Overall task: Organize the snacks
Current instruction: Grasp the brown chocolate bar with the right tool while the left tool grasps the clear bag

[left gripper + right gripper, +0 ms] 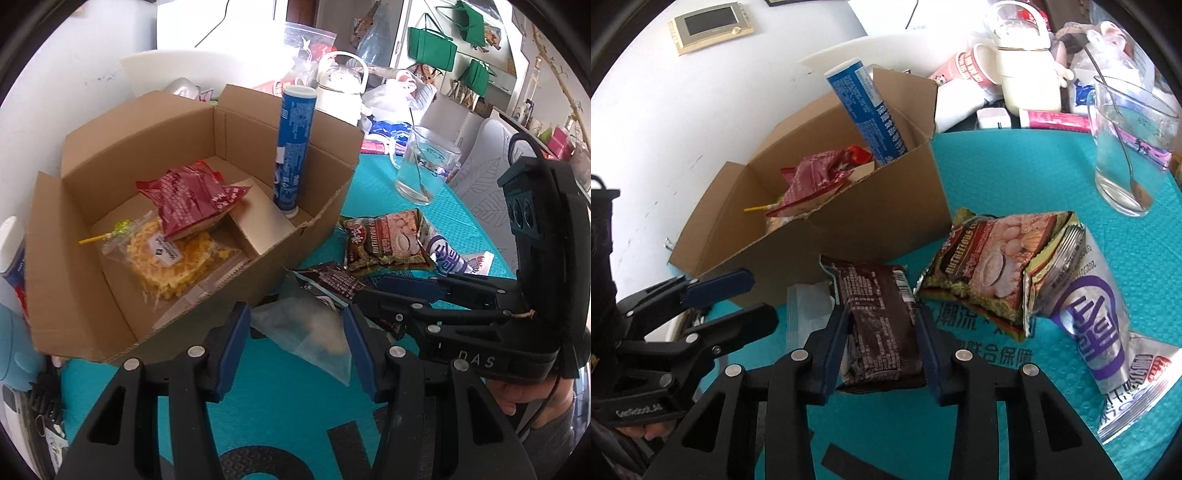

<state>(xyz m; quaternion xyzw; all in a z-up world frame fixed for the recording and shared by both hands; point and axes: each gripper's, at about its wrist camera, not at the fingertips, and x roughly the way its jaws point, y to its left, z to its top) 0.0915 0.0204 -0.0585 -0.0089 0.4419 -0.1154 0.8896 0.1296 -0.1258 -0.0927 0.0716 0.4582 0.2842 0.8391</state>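
Right tongs [882, 343] are pointing steeply down at the bench [1015, 177], both blue pads pressing on the sides of a dark brown snack packet [877, 317] lying flat on the teal cover, just in front of the cardboard box [849, 229]. The holder's hand [517, 397] is showing under the rear of that tool.

Left tongs [293, 339] are also tilting down, jaws standing partly apart with nothing pinched; a clear plastic bag [314, 332] is lying on the bench between and below the pads, no contact visible.

The box is sitting toward the bench's far left edge, flaps open. Inside: a red packet [192, 199] resting on a bag of yellow snacks [173, 258], and a blue tube [293, 147] standing upright in the right-hand corner.

Beside the brown packet, on the open bench, a green-edged cereal packet [990, 258] is overlapping a silver and purple pouch [1089, 317]. A glass with a spoon [1130, 147] is standing further back.
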